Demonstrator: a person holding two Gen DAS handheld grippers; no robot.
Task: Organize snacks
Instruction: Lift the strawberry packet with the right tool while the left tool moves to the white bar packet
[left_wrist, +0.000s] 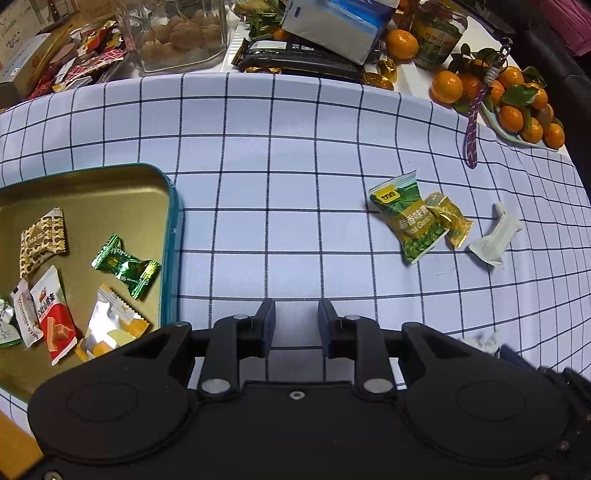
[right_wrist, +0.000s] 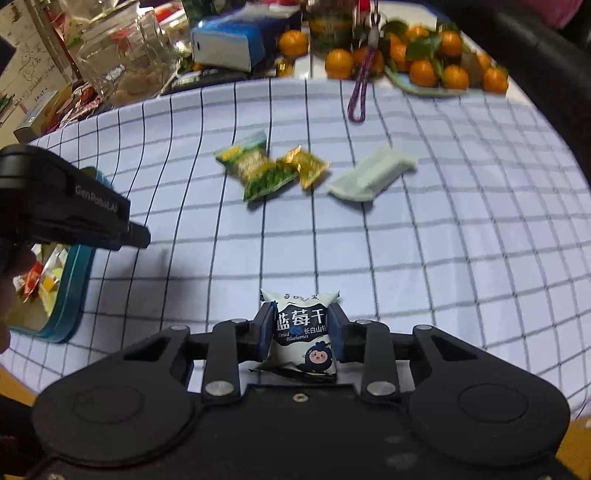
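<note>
— Checked cloth (left_wrist: 295, 155) covered the table, with clutter pushed to the far edge: a plate of oranges (left_wrist: 524, 110), a glass jar (left_wrist: 177, 33), boxes. How far had the sorting got?

— Partway, I'd say. The gold tin (left_wrist: 110, 195) with the teal rim sat at the left and already held several wrapped snacks: a green sweet (left_wrist: 123, 266), a red packet (left_wrist: 55, 317), a brown patterned one (left_wrist: 42, 240), a silver-and-yellow one (left_wrist: 107, 328), plus a few more at the edge.

— And what was left out?

— Three lay on the cloth, well apart from the tin: a green pea packet (right_wrist: 255, 170), a gold sweet (right_wrist: 304, 166) touching it, and a white wrapper (right_wrist: 369, 173) just beside those.

— The claws?

— The right gripper (right_wrist: 301, 328) was clenched on a blueberry packet (right_wrist: 303, 332), pads pressing both sides, low over the cloth; whether it had left the surface I couldn't tell. The left gripper (left_wrist: 295, 325) hung near the tin's corner, its narrow gap empty.

— So four to go?

— Likely, counting the one in hand.
</note>
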